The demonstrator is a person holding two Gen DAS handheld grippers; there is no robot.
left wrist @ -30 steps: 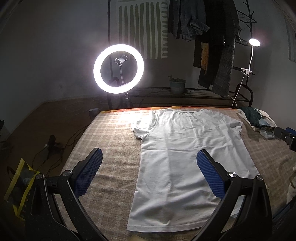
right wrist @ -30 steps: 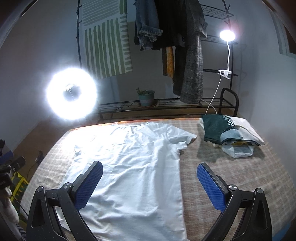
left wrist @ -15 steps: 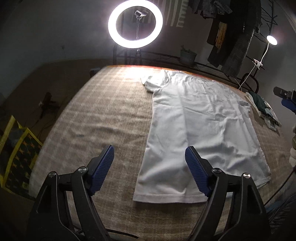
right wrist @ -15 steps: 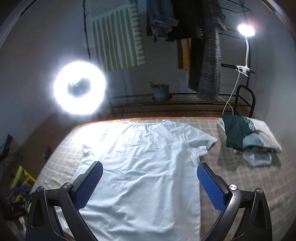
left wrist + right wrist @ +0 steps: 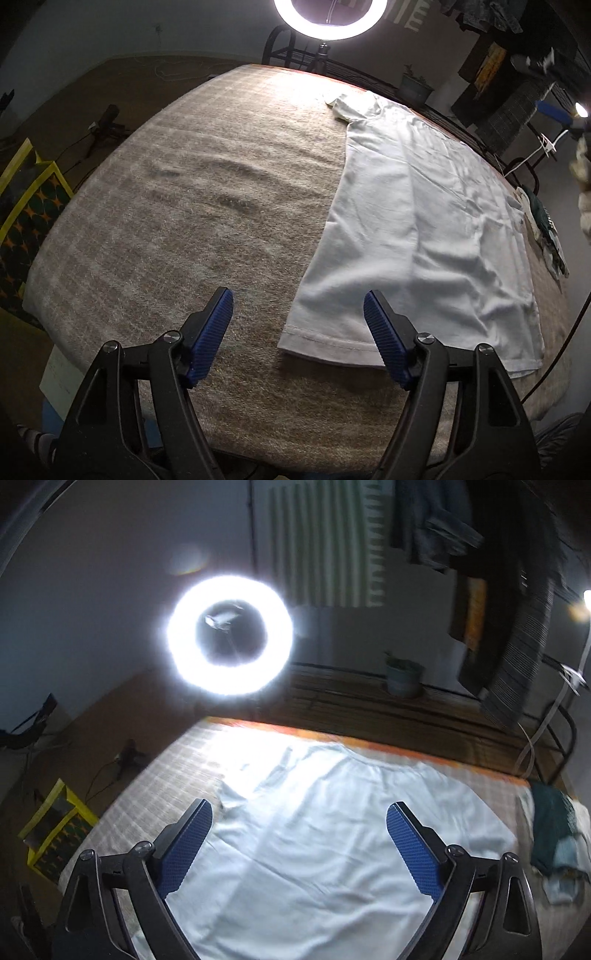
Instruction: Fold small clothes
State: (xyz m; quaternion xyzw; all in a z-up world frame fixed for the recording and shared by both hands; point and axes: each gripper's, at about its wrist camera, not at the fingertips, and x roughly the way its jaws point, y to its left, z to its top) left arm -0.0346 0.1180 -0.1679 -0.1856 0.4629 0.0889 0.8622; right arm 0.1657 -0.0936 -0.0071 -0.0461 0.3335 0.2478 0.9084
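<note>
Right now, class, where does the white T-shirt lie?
The white T-shirt lies flat on the checked blanket, right of centre in the left wrist view, collar toward the ring light, folded clothes beyond its right edge.

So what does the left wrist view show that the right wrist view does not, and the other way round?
Only the left wrist view shows the bottom hem of the white T-shirt and the wide bare stretch of the checked blanket beside it, with the open left tool near the hem's corner. Only the right wrist view shows the shirt's neckline, the striped wall hanging and the open right tool over the shirt's body. Both show the shirt lying flat, the ring light, the potted plant and the folded clothes at the side.
</note>
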